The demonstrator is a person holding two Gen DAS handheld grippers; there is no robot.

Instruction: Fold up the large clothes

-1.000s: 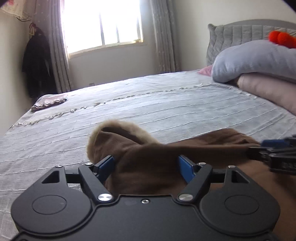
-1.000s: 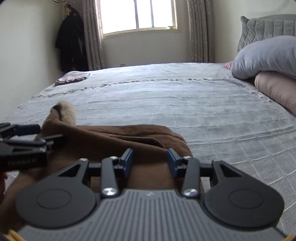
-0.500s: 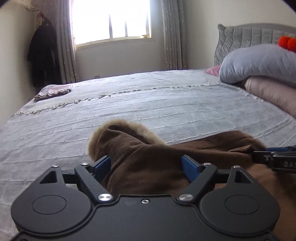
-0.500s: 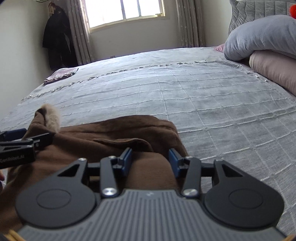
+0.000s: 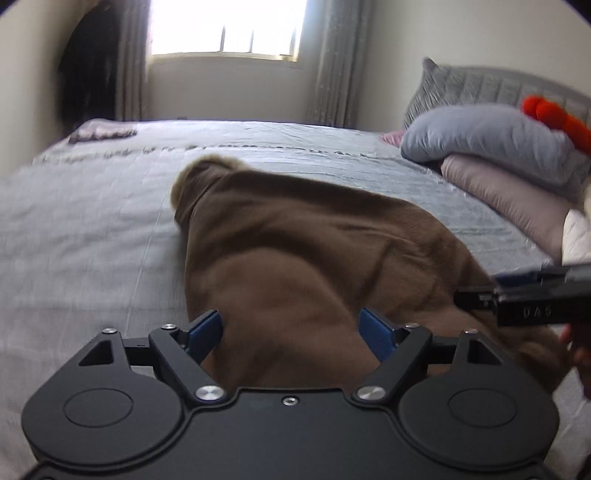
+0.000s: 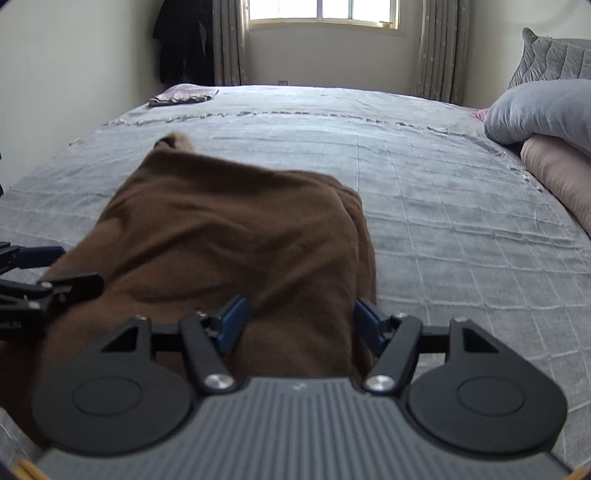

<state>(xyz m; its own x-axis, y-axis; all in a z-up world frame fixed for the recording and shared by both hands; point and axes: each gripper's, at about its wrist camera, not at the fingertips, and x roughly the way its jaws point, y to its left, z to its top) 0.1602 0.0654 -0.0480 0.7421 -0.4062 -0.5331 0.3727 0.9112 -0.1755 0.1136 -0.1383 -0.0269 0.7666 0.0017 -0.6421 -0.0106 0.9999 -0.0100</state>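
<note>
two hand-held grippers work side by side at the near edge of the bed. the left gripper has its jaws spread wide, the brown cloth bulging up between the blue pads without being pinched. the right gripper has jaws that are opening, brown cloth between them, the pads not pressing on it. one brown fleece garment lies spread on the grey quilted bedspread, running away from both grippers, its one pale furry tip at the far end. to the right sit two stacked pillows, a grey one on a pink one, with one red-orange plush thing above. at the far left corner lies one small folded cloth; beyond it, one window and one dark hanging coat.
</note>
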